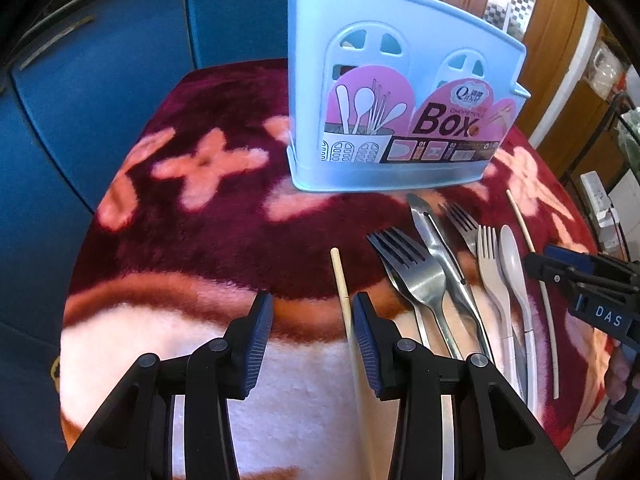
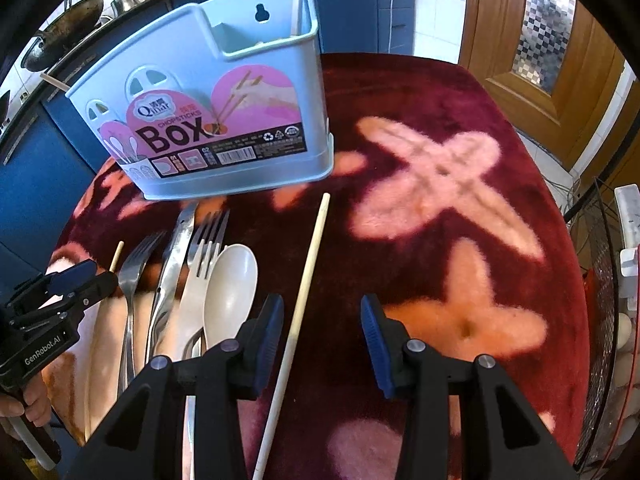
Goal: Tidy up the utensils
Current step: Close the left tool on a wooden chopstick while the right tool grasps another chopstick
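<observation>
A light blue utensil box (image 1: 400, 92) stands at the back of the table; it also shows in the right wrist view (image 2: 208, 112). Before it lie two metal forks (image 1: 412, 268), a metal knife (image 1: 444, 256), a beige plastic fork (image 1: 494, 276) and a beige spoon (image 1: 516, 276). My left gripper (image 1: 313, 316) is open, with a wooden chopstick (image 1: 345, 300) lying between its fingers close to the right one. My right gripper (image 2: 322, 320) is open above a second chopstick (image 2: 310, 264), which lies between its fingers near the left one. The spoon (image 2: 230, 280) lies just left of it.
A fluffy red blanket with pink flowers (image 2: 440, 184) covers the table. Blue cabinets (image 1: 100, 92) stand behind on the left, a wooden door (image 2: 532, 40) on the right. Woks and a kettle (image 2: 72, 20) sit on the counter. A wire rack (image 2: 608, 280) stands at the right edge.
</observation>
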